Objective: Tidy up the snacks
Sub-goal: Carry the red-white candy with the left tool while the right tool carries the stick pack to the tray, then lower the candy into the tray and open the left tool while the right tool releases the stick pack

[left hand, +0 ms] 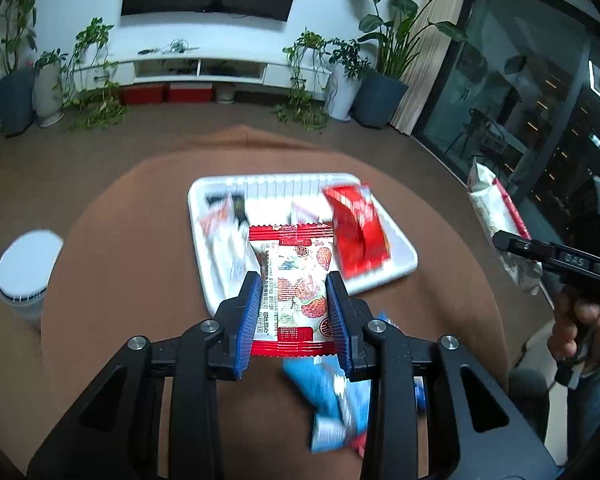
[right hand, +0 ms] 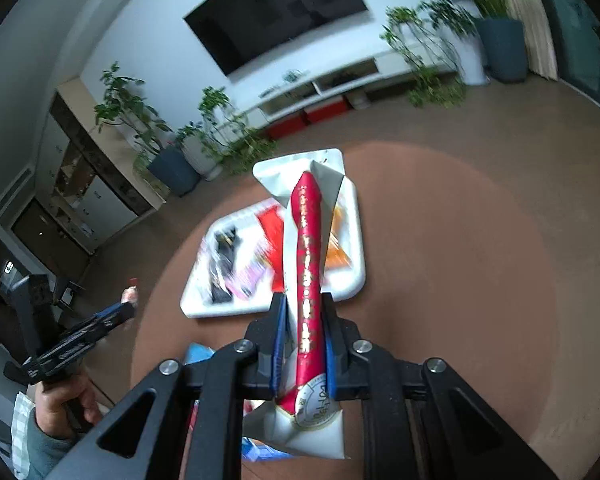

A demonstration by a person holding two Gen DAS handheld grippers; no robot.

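Note:
My left gripper is shut on a red-and-white snack packet printed with red berries, held above the near edge of a white tray on the round brown table. The tray holds a red packet and several white wrappers. My right gripper is shut on a long white pouch with a red stripe, held up over the tray. The pouch and right gripper also show at the right of the left wrist view.
Blue snack packets lie on the brown table under my left gripper. A white lidded container stands off the table's left side. Potted plants, a TV unit and glass doors line the room behind.

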